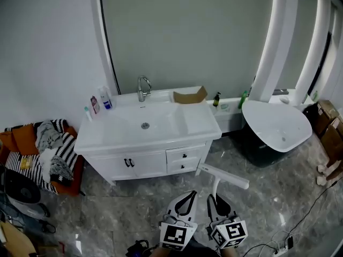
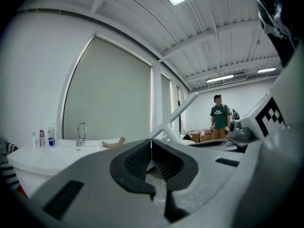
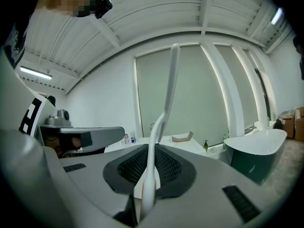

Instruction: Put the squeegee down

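The white squeegee has its handle clamped in my right gripper, which is shut on it, and its blade lies crosswise just beyond the jaws, above the marble floor. In the right gripper view the squeegee rises from between the pads of the right gripper. Just to its left, my left gripper is shut with nothing between its jaws. The left gripper view shows the left gripper with pads meeting, and the squeegee slanting past beyond them. Both grippers are in front of the white vanity.
The vanity top carries a faucet, small bottles and a cardboard piece. A white bathtub stands to the right, cardboard boxes beyond it. Clothes are piled at the left. A person stands far off.
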The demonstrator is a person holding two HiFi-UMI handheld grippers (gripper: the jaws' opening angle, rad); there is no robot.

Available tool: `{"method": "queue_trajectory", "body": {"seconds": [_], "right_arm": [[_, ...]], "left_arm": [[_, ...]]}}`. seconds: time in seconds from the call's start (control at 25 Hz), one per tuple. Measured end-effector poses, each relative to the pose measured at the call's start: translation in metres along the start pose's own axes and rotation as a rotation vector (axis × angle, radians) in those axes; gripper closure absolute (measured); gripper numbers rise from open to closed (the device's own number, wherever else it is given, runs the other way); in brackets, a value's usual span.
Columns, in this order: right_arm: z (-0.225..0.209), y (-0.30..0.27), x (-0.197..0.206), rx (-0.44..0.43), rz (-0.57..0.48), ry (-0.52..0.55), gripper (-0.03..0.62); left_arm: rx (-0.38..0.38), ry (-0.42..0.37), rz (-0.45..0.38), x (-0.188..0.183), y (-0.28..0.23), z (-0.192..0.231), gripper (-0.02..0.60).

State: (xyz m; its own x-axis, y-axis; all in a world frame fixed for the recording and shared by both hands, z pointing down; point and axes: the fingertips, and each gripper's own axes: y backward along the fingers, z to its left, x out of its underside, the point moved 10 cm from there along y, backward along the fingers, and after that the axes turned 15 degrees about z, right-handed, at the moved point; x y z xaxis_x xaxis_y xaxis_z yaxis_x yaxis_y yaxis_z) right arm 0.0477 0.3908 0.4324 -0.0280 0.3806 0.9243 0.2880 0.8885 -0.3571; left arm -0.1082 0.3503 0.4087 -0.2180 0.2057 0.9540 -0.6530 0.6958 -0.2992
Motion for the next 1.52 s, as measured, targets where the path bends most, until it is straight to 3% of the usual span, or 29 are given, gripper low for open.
{"method": "queue_trajectory", "body": {"seconds": [0.68, 1.04, 1.52], "right_arm": [[-0.091, -0.081, -0.036, -0.078, 0.037, 0.008, 0.542], [-0.107, -0.104, -0.036, -0.060, 0.053, -0.031, 0.542], [-0.132, -0.178, -0.084, 0.023, 0.038, -0.086, 0.542]], "left_arm": [[-0.035, 0.042, 0.021, -0.036, -0.112, 0.025, 0.572], [0.001, 0.053, 0.009, -0.037, -0.141, 0.037, 0.572], [0.060, 0.037, 0.002, -0.074, -0.210, 0.111, 0.572]]}}
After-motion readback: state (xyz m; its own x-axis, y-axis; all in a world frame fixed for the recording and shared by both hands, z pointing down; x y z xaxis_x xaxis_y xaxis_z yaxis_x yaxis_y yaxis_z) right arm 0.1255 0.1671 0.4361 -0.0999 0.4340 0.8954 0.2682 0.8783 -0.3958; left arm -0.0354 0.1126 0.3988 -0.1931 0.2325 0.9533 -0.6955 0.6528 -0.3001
